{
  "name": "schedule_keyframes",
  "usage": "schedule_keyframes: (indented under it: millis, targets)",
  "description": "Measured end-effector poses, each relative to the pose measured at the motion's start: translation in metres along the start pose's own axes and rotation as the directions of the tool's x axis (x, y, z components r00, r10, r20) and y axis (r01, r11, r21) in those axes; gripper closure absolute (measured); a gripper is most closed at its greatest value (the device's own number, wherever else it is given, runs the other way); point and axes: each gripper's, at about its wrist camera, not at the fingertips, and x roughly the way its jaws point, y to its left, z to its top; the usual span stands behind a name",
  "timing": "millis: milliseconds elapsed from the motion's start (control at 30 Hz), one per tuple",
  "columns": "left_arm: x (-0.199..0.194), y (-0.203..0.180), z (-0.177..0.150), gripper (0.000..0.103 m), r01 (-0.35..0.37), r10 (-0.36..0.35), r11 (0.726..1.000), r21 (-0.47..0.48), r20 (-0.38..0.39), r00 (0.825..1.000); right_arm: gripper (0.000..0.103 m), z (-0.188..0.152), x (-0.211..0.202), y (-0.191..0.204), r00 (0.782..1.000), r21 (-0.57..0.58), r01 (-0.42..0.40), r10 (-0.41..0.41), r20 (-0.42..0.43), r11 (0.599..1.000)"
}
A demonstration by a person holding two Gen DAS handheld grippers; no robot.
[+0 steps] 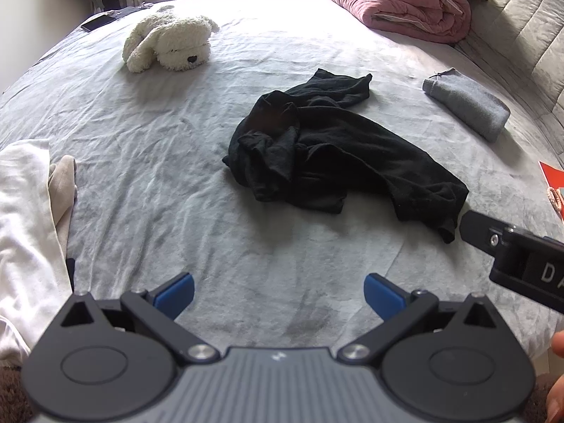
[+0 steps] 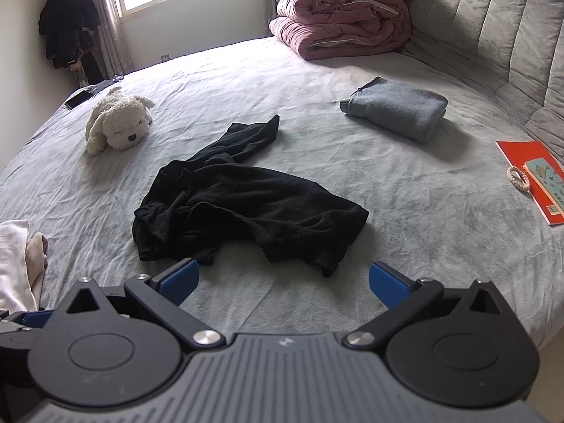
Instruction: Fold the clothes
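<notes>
A crumpled black garment lies in the middle of the grey bed; it also shows in the right wrist view. My left gripper is open and empty, above the sheet well short of the garment's near edge. My right gripper is open and empty, just in front of the garment's near hem. A folded grey garment lies at the right; it shows in the right wrist view too. The right gripper's body pokes in at the right of the left wrist view.
A white plush dog lies at the far left. A folded pink quilt sits at the headboard. White and beige clothes lie at the left edge. A red book and a phone lie on the bed.
</notes>
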Motion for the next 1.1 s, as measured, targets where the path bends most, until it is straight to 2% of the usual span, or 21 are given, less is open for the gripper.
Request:
schedule_keyframes:
  millis: [500,767,1100]
  targets:
    - [0.015,0.001,0.012,0.001,-0.015,0.015,1.000,0.000,-0.022,1.000,0.000,0.007,0.019,0.004,1.000,-0.025,-0.016,0.016,-0.020,1.000]
    - [0.034,0.000,0.030,0.001,-0.041,0.041,0.999,0.016,-0.010,0.999,0.000,0.024,0.040,0.010,1.000,-0.068,-0.026,0.025,-0.016,0.997]
    - [0.077,0.011,0.060,0.001,-0.050,0.051,0.997,0.063,-0.012,0.999,0.000,0.052,0.080,0.021,0.999,-0.188,-0.048,0.045,-0.019,0.981]
